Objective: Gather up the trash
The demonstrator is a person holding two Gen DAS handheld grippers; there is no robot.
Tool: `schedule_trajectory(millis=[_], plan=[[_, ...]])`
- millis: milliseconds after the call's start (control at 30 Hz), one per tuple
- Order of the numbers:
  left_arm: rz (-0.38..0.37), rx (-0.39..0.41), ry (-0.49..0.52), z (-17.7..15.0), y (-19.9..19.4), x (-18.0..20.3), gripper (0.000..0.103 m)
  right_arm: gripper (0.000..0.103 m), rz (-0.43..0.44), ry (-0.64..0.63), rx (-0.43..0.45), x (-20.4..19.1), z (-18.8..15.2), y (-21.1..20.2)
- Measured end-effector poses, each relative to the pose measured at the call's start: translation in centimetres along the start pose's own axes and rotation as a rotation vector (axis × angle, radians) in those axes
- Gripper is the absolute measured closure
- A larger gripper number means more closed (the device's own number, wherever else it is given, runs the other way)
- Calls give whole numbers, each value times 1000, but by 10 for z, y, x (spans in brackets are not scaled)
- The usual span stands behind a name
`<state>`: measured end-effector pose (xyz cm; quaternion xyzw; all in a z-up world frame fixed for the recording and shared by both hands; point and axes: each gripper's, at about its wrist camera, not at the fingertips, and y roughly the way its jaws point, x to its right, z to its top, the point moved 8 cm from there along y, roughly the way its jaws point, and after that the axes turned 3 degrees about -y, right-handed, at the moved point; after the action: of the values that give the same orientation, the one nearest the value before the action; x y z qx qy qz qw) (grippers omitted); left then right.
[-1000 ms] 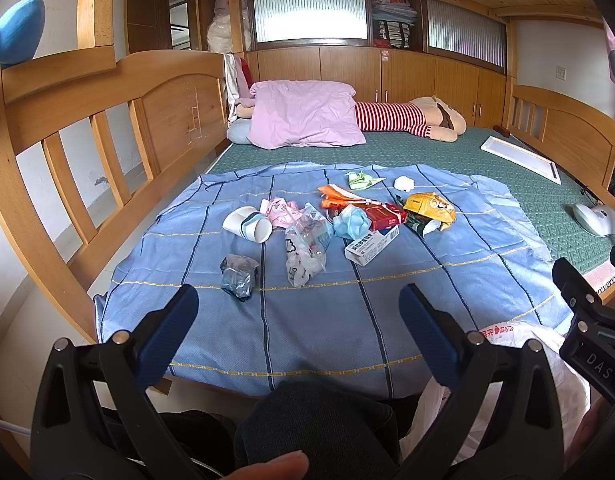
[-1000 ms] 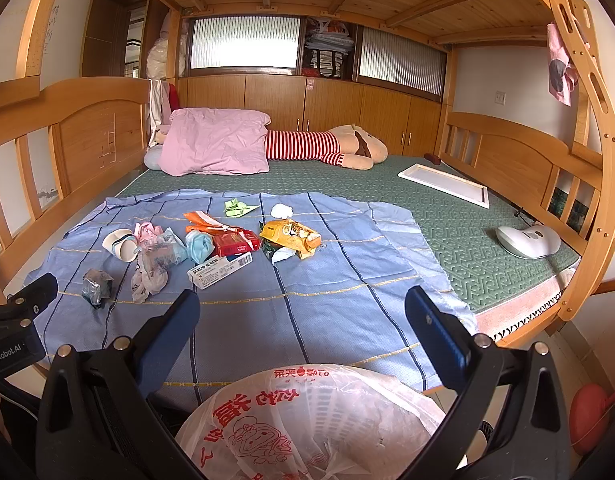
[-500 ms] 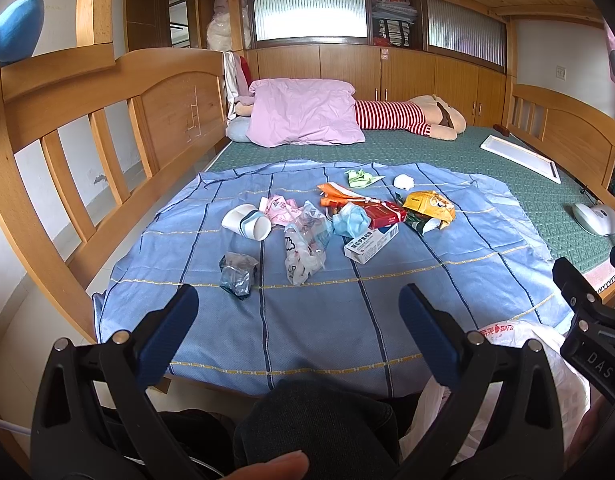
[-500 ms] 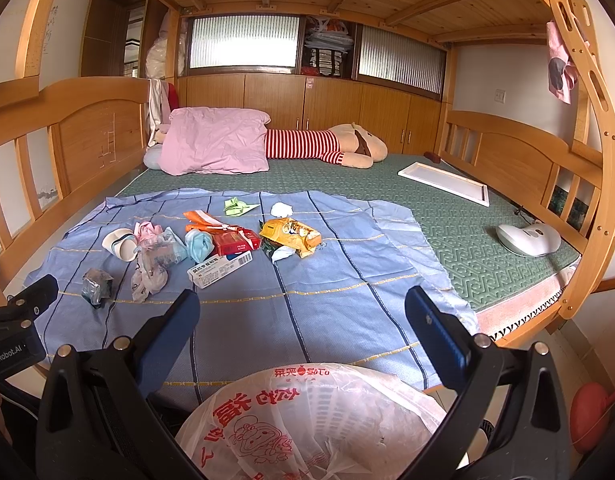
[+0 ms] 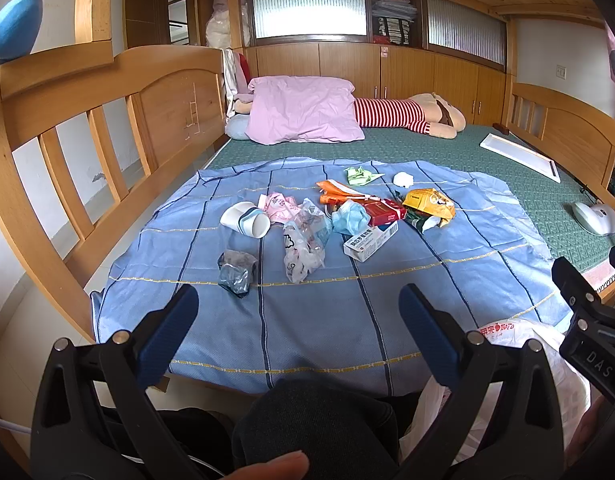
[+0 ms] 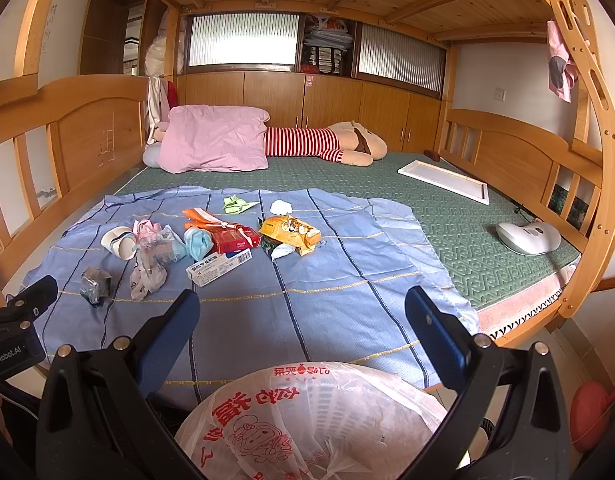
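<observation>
Left gripper (image 5: 297,312) hangs with fingers spread wide, holding nothing; right gripper (image 6: 301,318) likewise, gaping above the plastic bag (image 6: 307,420). The trash (image 5: 331,220) lies scattered on the bed's blue sheet (image 5: 327,320).

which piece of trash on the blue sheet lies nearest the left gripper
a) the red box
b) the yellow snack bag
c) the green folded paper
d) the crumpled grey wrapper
d) In the left wrist view the crumpled grey wrapper sits just beyond the open fingers of the left gripper, closer than the yellow snack bag, the green folded paper or the red box.
</observation>
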<state>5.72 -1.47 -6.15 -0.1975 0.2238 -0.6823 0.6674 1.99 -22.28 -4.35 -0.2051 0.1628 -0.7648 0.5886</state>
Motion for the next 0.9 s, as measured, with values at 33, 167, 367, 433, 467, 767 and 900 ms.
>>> schedule_trajectory(millis=[33, 167, 367, 433, 467, 767, 900], plan=[[0, 0, -1, 1, 0, -1, 3, 3, -1, 0, 0, -1, -1, 1], [0, -6, -2, -1, 0, 0, 3, 3, 1, 3, -2, 1, 0, 1], [-1, -12, -2, -2, 3, -1, 3, 3, 2, 8, -11, 4, -2, 5], [-3, -22, -4, -1, 8, -2, 3, 3, 4, 11, -12, 5, -2, 5], [-2, -25, -5, -2, 9, -2, 3, 3, 4, 11, -12, 5, -1, 5], [-3, -45, -6, -4, 19, -4, 3, 3, 6, 13, -27, 2, 0, 12], [-12, -64, -4, -5, 29, -6, 3, 3, 34, 21, -31, 1, 1, 16]])
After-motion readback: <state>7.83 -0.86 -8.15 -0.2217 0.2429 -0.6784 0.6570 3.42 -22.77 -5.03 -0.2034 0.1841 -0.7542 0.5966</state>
